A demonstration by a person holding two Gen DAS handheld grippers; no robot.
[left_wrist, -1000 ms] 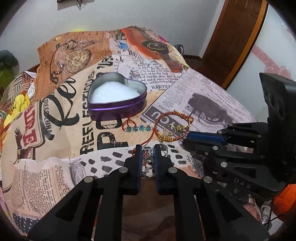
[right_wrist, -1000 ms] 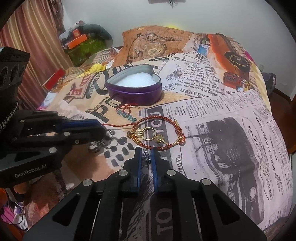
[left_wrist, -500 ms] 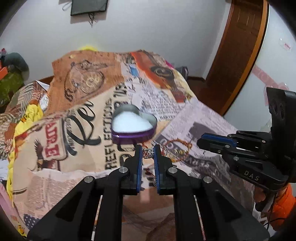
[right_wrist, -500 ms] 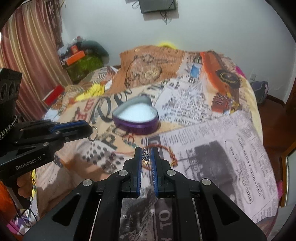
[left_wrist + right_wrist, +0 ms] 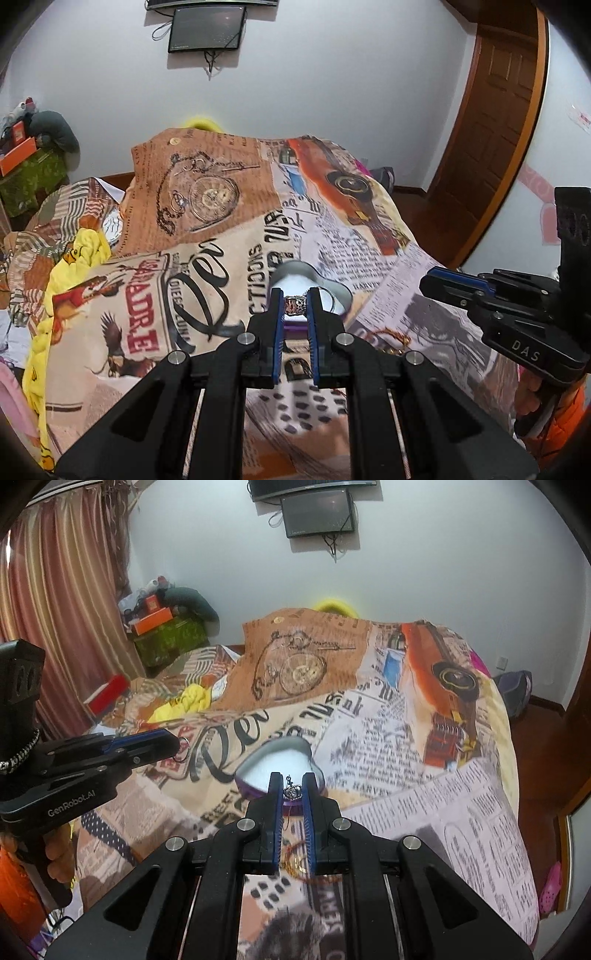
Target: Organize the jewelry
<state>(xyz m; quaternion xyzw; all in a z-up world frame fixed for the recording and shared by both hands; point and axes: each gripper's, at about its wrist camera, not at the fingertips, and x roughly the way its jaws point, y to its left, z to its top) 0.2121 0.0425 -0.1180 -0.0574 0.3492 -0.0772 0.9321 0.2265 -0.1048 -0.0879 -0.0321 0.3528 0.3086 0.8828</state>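
My left gripper (image 5: pixel 294 303) is shut on a wide patterned silver ring (image 5: pixel 294 305) and holds it high above the bed, in line with the purple heart-shaped tin (image 5: pixel 334 291) with white padding. My right gripper (image 5: pixel 292 790) is shut on a small silver ring with a charm (image 5: pixel 291 792), also raised above the tin (image 5: pixel 275 766). The left gripper shows in the right wrist view (image 5: pixel 173 744) with its ring hanging at the tip (image 5: pixel 183 751). A red-and-gold bracelet (image 5: pixel 391 338) lies on the bed below, partly hidden.
The bed is covered by a newspaper-print blanket (image 5: pixel 207 266). A yellow cloth (image 5: pixel 81 254) lies at its left. A wooden door (image 5: pixel 491 122) stands on the right, a wall monitor (image 5: pixel 207 33) behind, curtains (image 5: pixel 62 627) and cluttered boxes (image 5: pixel 162 627) on the left.
Both grippers have lifted off the bed with their rings and risen well above it. The tin and the remaining jewelry now look smaller and lower.
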